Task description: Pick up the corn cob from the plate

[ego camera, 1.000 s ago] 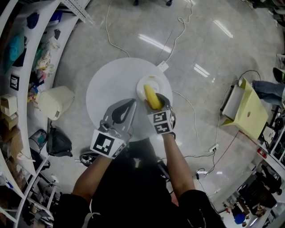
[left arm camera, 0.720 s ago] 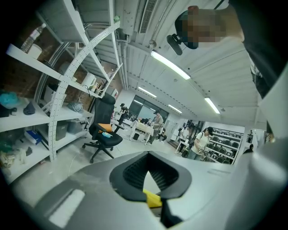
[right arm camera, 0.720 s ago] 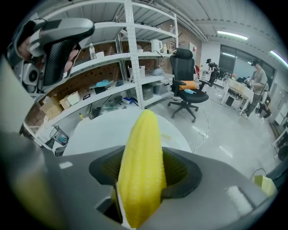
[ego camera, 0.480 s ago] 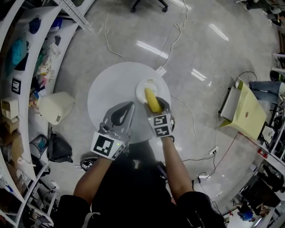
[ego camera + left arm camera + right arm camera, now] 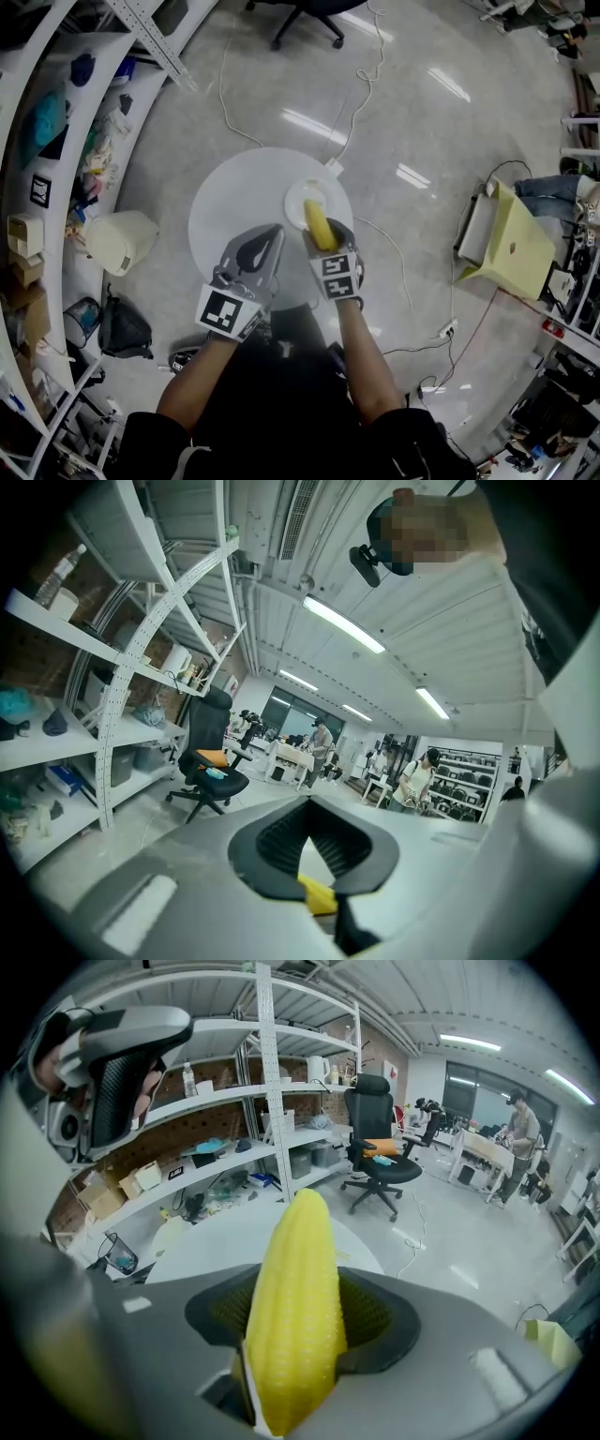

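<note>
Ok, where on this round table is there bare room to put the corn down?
The round table is bare from the plate across to its left rim and along the far edge. The plate, near the right rim, looks empty too. The near edge is crowded: the left gripper and the right gripper, shut on the corn cob, hang over it.

Yellow corn cob (image 5: 292, 1307) between right jaws

The plate (image 5: 307, 193) sits right on the bench (image 5: 230, 202); the corn cob (image 5: 318, 219), in the right claw (image 5: 326, 234), hangs over its near edge.
</note>
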A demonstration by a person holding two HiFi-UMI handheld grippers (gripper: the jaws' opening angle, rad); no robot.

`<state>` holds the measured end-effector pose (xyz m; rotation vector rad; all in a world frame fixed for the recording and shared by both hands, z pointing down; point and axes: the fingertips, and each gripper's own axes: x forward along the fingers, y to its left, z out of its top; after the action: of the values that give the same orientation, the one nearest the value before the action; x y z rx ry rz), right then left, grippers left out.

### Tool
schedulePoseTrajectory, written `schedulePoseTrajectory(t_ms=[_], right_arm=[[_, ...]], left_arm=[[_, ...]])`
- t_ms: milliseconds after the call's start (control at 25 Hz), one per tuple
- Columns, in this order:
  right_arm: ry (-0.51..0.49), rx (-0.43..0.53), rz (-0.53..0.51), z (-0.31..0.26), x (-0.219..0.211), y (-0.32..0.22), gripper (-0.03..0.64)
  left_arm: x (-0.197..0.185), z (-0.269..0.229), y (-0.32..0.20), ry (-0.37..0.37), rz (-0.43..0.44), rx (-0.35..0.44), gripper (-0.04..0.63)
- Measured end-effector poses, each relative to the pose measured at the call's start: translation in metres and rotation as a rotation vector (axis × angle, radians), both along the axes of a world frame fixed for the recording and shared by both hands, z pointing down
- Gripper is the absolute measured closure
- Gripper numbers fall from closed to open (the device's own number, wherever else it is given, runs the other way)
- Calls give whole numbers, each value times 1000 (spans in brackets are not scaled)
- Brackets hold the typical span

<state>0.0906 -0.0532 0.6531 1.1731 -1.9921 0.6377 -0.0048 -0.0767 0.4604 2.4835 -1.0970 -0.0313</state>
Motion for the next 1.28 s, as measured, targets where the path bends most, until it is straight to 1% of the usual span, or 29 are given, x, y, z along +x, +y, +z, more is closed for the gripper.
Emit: schedulePoseTrajectory(t_ms=[560, 800, 1280], right_arm=[[-6, 47, 68, -32, -1, 20, 368], [-1, 69, 84, -46, -2, 29, 368], [-11, 108, 131, -71, -3, 41, 368]], left_arm=[[-3, -28, 21, 16, 23, 29, 594], [-7, -43, 27, 21, 34, 83, 595], [-12, -70, 37, 32, 43, 121, 595]])
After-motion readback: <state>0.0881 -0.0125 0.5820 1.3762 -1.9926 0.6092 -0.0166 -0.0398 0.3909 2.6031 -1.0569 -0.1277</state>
